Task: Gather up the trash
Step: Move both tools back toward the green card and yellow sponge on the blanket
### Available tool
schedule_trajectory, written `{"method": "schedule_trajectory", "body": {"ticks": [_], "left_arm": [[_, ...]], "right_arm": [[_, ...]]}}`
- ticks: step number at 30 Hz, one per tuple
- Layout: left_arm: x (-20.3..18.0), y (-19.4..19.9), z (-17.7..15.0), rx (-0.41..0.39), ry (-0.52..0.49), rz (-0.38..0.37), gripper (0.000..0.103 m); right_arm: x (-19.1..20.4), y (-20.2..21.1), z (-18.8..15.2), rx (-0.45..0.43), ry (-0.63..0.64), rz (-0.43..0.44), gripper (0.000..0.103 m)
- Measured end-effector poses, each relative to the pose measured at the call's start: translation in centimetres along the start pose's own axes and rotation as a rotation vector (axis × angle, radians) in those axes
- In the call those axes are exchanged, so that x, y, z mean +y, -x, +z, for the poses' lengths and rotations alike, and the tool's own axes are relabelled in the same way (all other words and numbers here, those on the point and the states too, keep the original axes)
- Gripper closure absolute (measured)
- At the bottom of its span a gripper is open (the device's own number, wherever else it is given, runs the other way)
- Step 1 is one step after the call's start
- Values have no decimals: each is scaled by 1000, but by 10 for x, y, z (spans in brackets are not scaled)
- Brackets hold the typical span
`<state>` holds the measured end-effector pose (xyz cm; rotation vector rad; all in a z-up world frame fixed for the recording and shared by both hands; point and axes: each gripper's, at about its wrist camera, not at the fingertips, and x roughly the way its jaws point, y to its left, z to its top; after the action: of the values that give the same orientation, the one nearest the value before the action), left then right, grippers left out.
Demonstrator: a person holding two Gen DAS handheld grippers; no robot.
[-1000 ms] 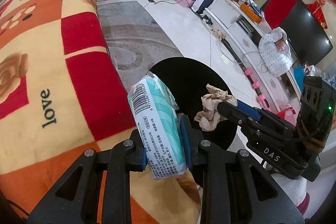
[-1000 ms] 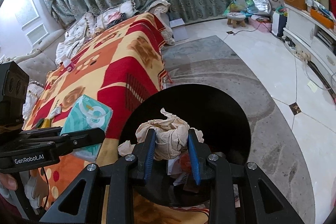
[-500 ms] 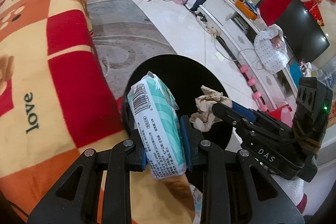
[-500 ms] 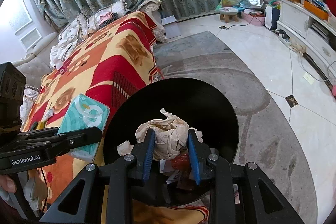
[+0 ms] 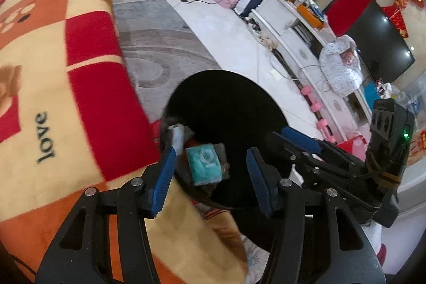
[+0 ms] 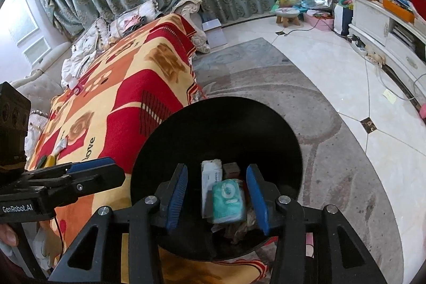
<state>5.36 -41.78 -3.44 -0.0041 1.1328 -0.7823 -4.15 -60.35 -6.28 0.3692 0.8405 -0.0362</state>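
A black round trash bin [image 5: 226, 97] [image 6: 213, 124] stands against the blanket-covered sofa [image 5: 53, 71]. My left gripper [image 5: 211, 151] hangs over its rim, jaws opening, nothing pressed between the pads. Below it a teal tissue pack [image 5: 205, 164] [image 6: 229, 201] lies inside the bin. My right gripper [image 6: 217, 169] is over the bin too, jaws opening and empty. Crumpled brown paper [image 6: 245, 225] rests at the bottom beside a white packet [image 6: 210, 177]. Each gripper shows in the other's view: the right gripper [image 5: 287, 140] and the left gripper [image 6: 111, 169].
The orange and red blanket [image 6: 133, 84] covers the sofa on the left. A grey rug [image 6: 332, 151] lies under the bin on a pale tiled floor. A white TV cabinet [image 5: 298, 44], a small stool [image 6: 287, 13] and bags stand further off.
Both grippers have gone from shut to open. The teal tissue pack left the left jaws and the crumpled paper left the right jaws; both now lie in the bin.
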Motion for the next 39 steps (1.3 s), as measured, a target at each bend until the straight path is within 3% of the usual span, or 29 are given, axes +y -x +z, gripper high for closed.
{"method": "schedule_trajectory", "body": {"ticks": [12, 39], "left_arm": [[40, 39, -16, -79, 27, 144, 49], [175, 138, -65, -154, 231, 364, 49]], "right_arm": [[39, -5, 2, 18, 71, 31, 53], [208, -63, -3, 132, 347, 199, 49]]}}
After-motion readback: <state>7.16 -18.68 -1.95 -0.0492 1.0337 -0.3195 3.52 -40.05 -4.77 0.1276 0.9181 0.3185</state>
